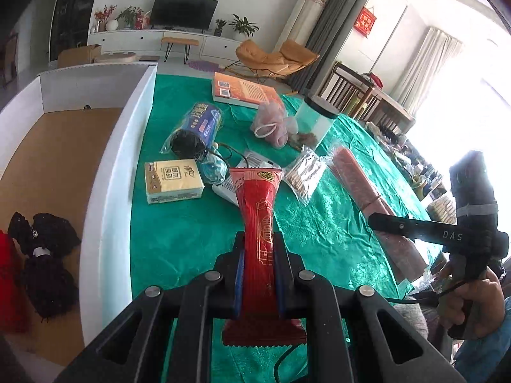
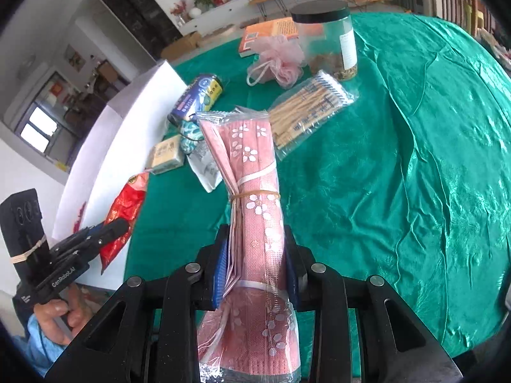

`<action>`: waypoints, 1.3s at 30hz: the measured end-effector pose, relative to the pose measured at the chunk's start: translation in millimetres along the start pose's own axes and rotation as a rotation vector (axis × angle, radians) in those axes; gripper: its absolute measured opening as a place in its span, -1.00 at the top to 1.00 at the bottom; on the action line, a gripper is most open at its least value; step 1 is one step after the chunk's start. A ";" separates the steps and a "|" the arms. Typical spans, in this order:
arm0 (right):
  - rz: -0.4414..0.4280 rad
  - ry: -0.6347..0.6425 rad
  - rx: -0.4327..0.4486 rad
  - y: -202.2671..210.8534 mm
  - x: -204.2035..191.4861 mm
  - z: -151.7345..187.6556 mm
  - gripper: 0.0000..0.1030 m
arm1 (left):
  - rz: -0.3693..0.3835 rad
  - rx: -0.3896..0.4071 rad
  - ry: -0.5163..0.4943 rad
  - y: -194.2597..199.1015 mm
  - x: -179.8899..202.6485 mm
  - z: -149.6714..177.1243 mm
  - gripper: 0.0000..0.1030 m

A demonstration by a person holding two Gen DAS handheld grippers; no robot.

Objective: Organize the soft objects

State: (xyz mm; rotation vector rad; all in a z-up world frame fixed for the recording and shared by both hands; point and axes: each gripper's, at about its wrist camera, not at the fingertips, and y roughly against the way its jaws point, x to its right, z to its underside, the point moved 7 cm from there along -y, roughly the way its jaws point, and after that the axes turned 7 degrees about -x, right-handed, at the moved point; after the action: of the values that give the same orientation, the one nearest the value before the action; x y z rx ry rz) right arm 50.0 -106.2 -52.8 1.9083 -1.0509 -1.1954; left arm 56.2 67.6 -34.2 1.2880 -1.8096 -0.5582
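Note:
My left gripper (image 1: pixel 259 255) is shut on a red foil packet (image 1: pixel 258 223) and holds it above the green tablecloth (image 1: pixel 179 239), beside the white box (image 1: pixel 111 159); the packet also shows in the right wrist view (image 2: pixel 126 207). My right gripper (image 2: pixel 255 255) is shut on a pink flowered cloth pack in clear wrap (image 2: pixel 252 198), also seen in the left wrist view (image 1: pixel 367 191). On the cloth lie a yellow tissue pack (image 1: pixel 174 182), a pink mesh sponge (image 1: pixel 271 124) and a blue roll (image 1: pixel 194 131).
The white box with a brown floor holds black fabric (image 1: pixel 44 255) and something red (image 1: pixel 9 284). An orange book (image 1: pixel 242 91), a clear jar with a black lid (image 1: pixel 314 121), a bag of cotton swabs (image 2: pixel 306 115) and a white pouch (image 2: pixel 204 166) lie on the table.

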 end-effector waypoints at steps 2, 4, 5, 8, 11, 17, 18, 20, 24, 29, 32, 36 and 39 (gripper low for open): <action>-0.037 0.011 0.040 13.8 -22.0 -9.5 0.37 | -0.004 0.049 0.015 25.0 -8.7 -12.8 0.71; -0.095 0.036 0.069 22.1 -53.3 -20.9 0.37 | -0.038 0.093 0.029 49.8 -25.0 -20.9 0.71; -0.126 0.051 0.080 23.5 -72.5 -27.9 0.37 | -0.065 0.112 0.037 62.2 -36.6 -23.2 0.71; -0.219 0.125 0.091 21.1 -139.7 -43.6 0.37 | -0.170 0.158 0.070 96.0 -77.4 -25.5 0.71; -0.296 0.206 0.070 5.5 -208.3 -51.5 0.37 | -0.283 0.175 0.136 120.2 -128.9 -16.9 0.70; -0.388 0.271 -0.043 -64.9 -295.7 -40.0 -0.43 | -0.529 0.202 0.278 133.8 -210.4 12.1 -0.99; -0.378 0.266 -0.051 -73.1 -295.0 -36.9 -0.42 | -0.542 0.218 0.287 134.8 -213.8 14.1 -1.00; -0.313 0.277 -0.030 -79.8 -280.2 -31.3 -0.42 | -0.525 0.210 0.290 126.7 -212.8 14.9 -1.00; -0.060 0.268 0.060 -73.2 -205.6 -27.2 -0.47 | -0.453 0.216 0.229 105.4 -177.2 2.9 -1.00; 0.335 0.164 0.134 -55.2 -78.3 -10.4 -0.52 | -0.274 0.168 0.055 59.5 -74.6 -10.1 -1.00; 0.474 0.054 0.121 -54.4 -3.9 -1.5 -0.52 | -0.186 0.061 -0.056 9.7 -14.8 -6.1 -1.00; 0.541 -0.075 0.125 -48.0 59.6 1.6 -0.51 | -0.174 -0.066 -0.153 -69.1 28.3 5.6 -1.00; 0.560 -0.157 0.150 -45.2 83.5 -9.4 -0.52 | -0.213 -0.101 -0.174 -112.5 31.7 8.6 -1.00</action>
State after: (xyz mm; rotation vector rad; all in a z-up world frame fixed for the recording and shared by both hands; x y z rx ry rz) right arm 93.9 -157.0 -120.6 1.4833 -1.6628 -0.9660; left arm 107.1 -4.8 -110.9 1.4078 -1.7691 -0.8916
